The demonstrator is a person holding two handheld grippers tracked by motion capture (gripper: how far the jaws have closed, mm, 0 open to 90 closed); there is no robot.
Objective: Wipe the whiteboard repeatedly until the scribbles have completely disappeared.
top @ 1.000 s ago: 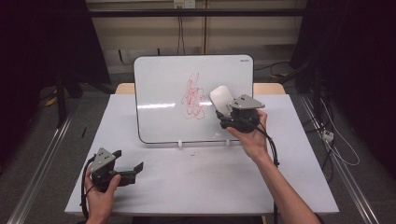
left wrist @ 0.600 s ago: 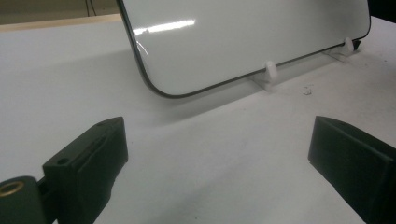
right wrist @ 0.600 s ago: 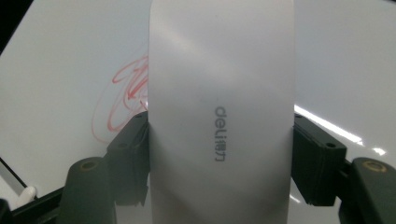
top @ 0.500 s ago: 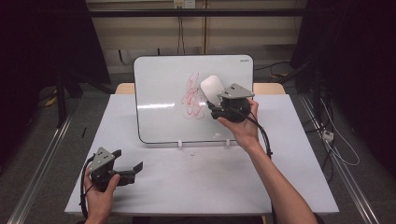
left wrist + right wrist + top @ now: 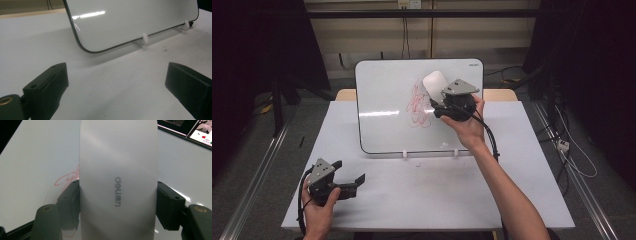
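A whiteboard stands tilted on two small white feet at the back of the white table. Red scribbles mark its middle. My right gripper is shut on a white eraser and holds it against the board, just right of the scribbles. In the right gripper view the eraser sits upright between the jaws, hiding much of the red scribbles. My left gripper rests low at the table's front left, open, with nothing between its jaws. The whiteboard's lower corner shows ahead of it.
Small dark specks lie on the table just before the board's feet. Rails run along both sides of the table, and cables lie on the floor at right.
My right gripper has carried the eraser up and leftward across the board toward the scribbles. The left gripper has stayed where it was.
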